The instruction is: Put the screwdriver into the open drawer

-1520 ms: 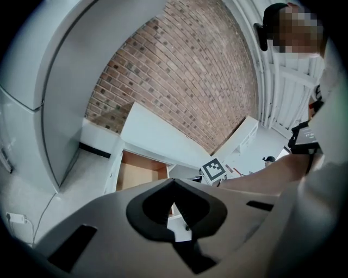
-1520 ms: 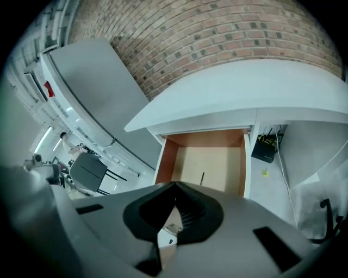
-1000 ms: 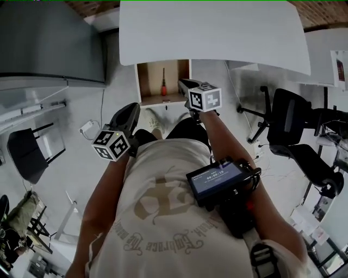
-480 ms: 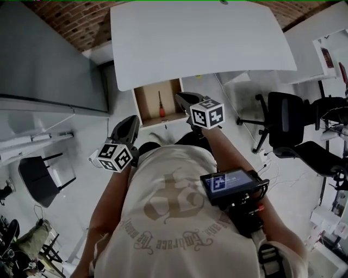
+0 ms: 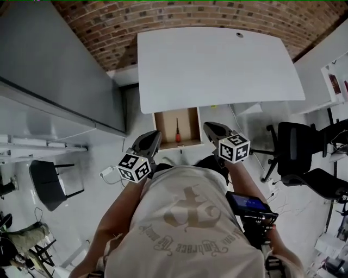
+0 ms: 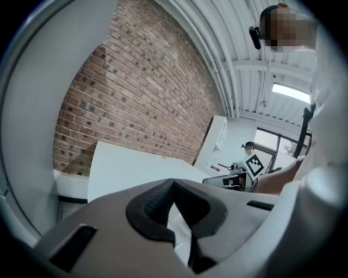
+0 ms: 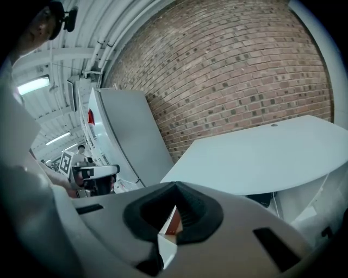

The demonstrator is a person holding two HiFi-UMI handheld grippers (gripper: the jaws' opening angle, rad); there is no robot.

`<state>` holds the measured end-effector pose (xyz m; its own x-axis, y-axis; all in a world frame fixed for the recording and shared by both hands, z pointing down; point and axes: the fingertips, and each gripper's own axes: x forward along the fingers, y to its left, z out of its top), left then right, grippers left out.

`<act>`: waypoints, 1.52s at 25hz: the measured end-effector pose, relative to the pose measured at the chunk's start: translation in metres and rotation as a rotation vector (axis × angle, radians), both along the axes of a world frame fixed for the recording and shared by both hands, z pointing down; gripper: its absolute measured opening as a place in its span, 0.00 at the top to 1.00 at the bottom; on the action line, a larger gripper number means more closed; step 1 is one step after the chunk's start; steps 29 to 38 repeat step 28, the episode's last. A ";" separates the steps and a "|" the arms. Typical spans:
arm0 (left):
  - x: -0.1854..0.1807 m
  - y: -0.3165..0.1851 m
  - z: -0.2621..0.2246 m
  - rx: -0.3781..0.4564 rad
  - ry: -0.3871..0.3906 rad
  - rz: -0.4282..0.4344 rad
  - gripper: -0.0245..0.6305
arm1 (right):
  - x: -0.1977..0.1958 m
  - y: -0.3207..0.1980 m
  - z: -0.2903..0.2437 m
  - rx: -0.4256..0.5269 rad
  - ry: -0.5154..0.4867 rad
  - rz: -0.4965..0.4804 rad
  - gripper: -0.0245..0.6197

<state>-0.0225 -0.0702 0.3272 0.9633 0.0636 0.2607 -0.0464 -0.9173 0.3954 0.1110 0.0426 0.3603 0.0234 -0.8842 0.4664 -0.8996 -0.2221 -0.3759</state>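
Observation:
The screwdriver (image 5: 177, 132), red-handled with a dark shaft, lies inside the open wooden drawer (image 5: 187, 120) under the white table (image 5: 217, 65). My left gripper (image 5: 154, 137) hovers just off the drawer's front left corner. At the front right corner is my right gripper (image 5: 209, 128). Both sit apart from the screwdriver. In the left gripper view the left gripper (image 6: 174, 183) has its jaws closed tip to tip with nothing between them. The right gripper (image 7: 175, 185) looks the same in its own view, with a sliver of orange-brown wood (image 7: 173, 222) showing through the gap behind the tips.
A brick wall (image 5: 190, 16) stands behind the table. A large grey cabinet (image 5: 54, 59) is at the left. Black office chairs (image 5: 296, 142) stand at the right and a black chair (image 5: 49, 182) at the left. A white plug and cable (image 5: 106, 172) lie on the floor.
The head view has tilted up, bringing in the brick wall. Both grippers now sit level at the drawer's front corners; the left one has come up closer. The screwdriver stays in the drawer.

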 end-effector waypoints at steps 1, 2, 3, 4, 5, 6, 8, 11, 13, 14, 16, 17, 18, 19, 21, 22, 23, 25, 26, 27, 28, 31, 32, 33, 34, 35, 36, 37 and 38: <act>0.001 0.001 -0.002 0.004 0.001 0.008 0.93 | -0.002 0.001 -0.002 0.004 0.003 -0.001 0.93; 0.001 0.001 -0.002 0.008 0.001 0.016 0.93 | -0.004 0.002 -0.003 0.006 0.004 -0.001 0.93; 0.001 0.001 -0.003 0.011 0.001 0.022 0.93 | -0.007 0.002 -0.003 0.007 0.004 0.000 0.93; 0.000 0.001 -0.002 0.013 0.001 0.028 0.93 | -0.010 0.003 -0.002 0.008 0.000 0.002 0.93; 0.000 0.001 -0.003 0.016 0.001 0.034 0.93 | -0.013 0.003 -0.002 0.008 -0.005 0.005 0.93; -0.001 0.000 -0.003 0.020 0.001 0.038 0.93 | -0.016 0.002 -0.001 0.009 -0.011 0.007 0.93; -0.002 -0.002 -0.003 0.028 0.000 0.044 0.93 | -0.025 0.001 0.001 0.009 -0.020 0.004 0.93; -0.004 -0.005 -0.001 0.029 0.002 0.045 0.93 | -0.035 0.000 0.005 0.011 -0.023 -0.001 0.93; -0.005 -0.005 0.000 0.030 0.001 0.048 0.93 | -0.038 -0.001 0.008 0.009 -0.025 -0.003 0.93; -0.006 -0.005 0.001 0.032 -0.002 0.052 0.93 | -0.039 -0.002 0.008 0.008 -0.026 -0.005 0.93; -0.008 -0.003 0.002 0.039 -0.007 0.057 0.93 | -0.041 -0.004 0.009 0.009 -0.029 -0.011 0.93; -0.009 -0.004 0.002 0.043 -0.009 0.056 0.93 | -0.043 -0.005 0.009 0.010 -0.029 -0.015 0.93; -0.011 -0.006 0.001 0.046 -0.009 0.053 0.93 | -0.044 -0.007 0.010 0.010 -0.029 -0.018 0.93; -0.012 -0.010 0.000 0.047 -0.008 0.047 0.93 | -0.045 -0.010 0.010 0.009 -0.028 -0.021 0.93; -0.016 -0.018 -0.001 0.045 -0.003 0.032 0.93 | -0.048 -0.016 0.010 0.006 -0.024 -0.028 0.93; -0.018 -0.021 -0.001 0.044 -0.003 0.028 0.93 | -0.050 -0.019 0.010 0.006 -0.022 -0.031 0.93; -0.019 -0.022 -0.001 0.042 -0.004 0.028 0.93 | -0.052 -0.022 0.009 0.006 -0.020 -0.034 0.93; -0.022 -0.021 0.001 0.038 -0.008 0.036 0.93 | -0.057 -0.027 0.008 0.007 -0.014 -0.041 0.93; -0.023 -0.019 0.002 0.037 -0.009 0.041 0.93 | -0.058 -0.028 0.008 0.007 -0.011 -0.045 0.93; -0.024 -0.017 0.002 0.036 -0.010 0.047 0.93 | -0.060 -0.029 0.007 0.006 -0.006 -0.048 0.93; -0.024 -0.016 0.003 0.035 -0.011 0.052 0.93 | -0.061 -0.030 0.007 0.006 -0.002 -0.050 0.93; -0.024 -0.016 0.003 0.035 -0.011 0.052 0.93 | -0.061 -0.030 0.007 0.006 -0.002 -0.050 0.93; -0.024 -0.016 0.003 0.035 -0.011 0.052 0.93 | -0.061 -0.030 0.007 0.006 -0.002 -0.050 0.93; -0.024 -0.016 0.003 0.035 -0.011 0.052 0.93 | -0.061 -0.030 0.007 0.006 -0.002 -0.050 0.93; -0.024 -0.016 0.003 0.035 -0.011 0.052 0.93 | -0.061 -0.030 0.007 0.006 -0.002 -0.050 0.93; -0.024 -0.016 0.003 0.035 -0.011 0.052 0.93 | -0.061 -0.030 0.007 0.006 -0.002 -0.050 0.93; -0.024 -0.016 0.003 0.035 -0.011 0.052 0.93 | -0.061 -0.030 0.007 0.006 -0.002 -0.050 0.93; -0.024 -0.016 0.003 0.035 -0.011 0.052 0.93 | -0.061 -0.030 0.007 0.006 -0.002 -0.050 0.93; -0.024 -0.016 0.003 0.035 -0.011 0.052 0.93 | -0.061 -0.030 0.007 0.006 -0.002 -0.050 0.93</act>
